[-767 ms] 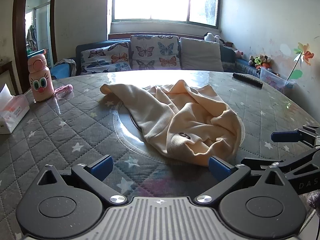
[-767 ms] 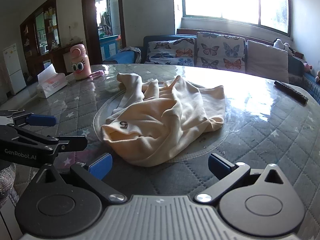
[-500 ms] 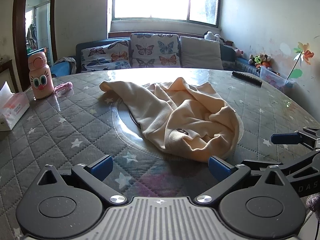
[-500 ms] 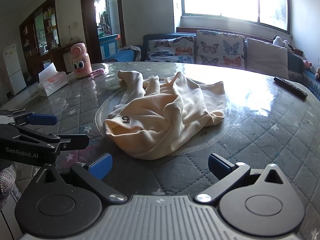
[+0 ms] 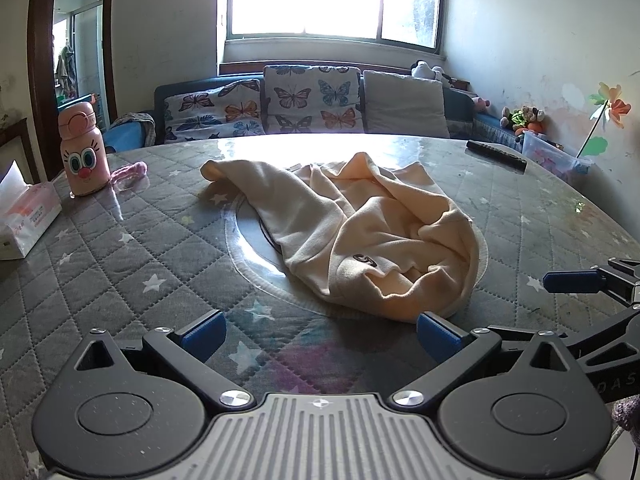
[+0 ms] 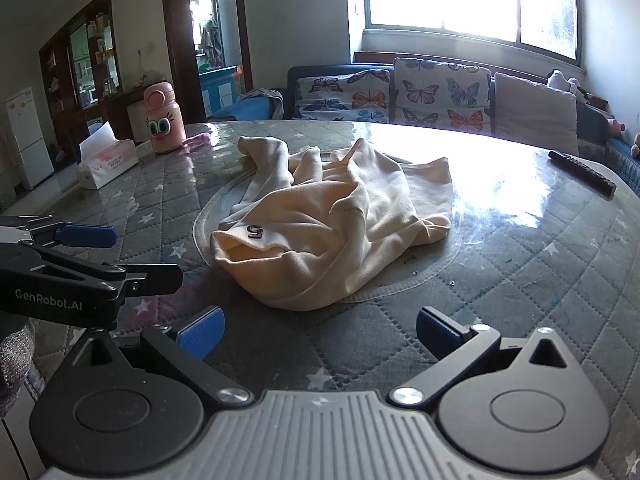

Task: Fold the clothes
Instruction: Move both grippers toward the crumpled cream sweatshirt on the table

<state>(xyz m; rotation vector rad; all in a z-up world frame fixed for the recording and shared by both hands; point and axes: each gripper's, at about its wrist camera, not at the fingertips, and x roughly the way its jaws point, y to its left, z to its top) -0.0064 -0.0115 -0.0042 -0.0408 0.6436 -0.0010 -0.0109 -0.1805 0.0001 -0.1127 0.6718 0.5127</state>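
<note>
The table [image 5: 120, 248] has a grey quilted cover with stars. A cream garment [image 5: 372, 236] lies crumpled in the middle of it, not folded. The left gripper [image 5: 318, 330] and the right gripper [image 6: 320, 330] hover near its front edge, both wide open and holding nothing. A pink bottle [image 5: 82, 152] stands far left, beside a tissue box [image 5: 24, 220].

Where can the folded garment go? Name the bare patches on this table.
Bare table lies between the cream garment and the remote, and between the garment and the tissue box. The far left corner is crowded: pink bottle, tissue box.
</note>
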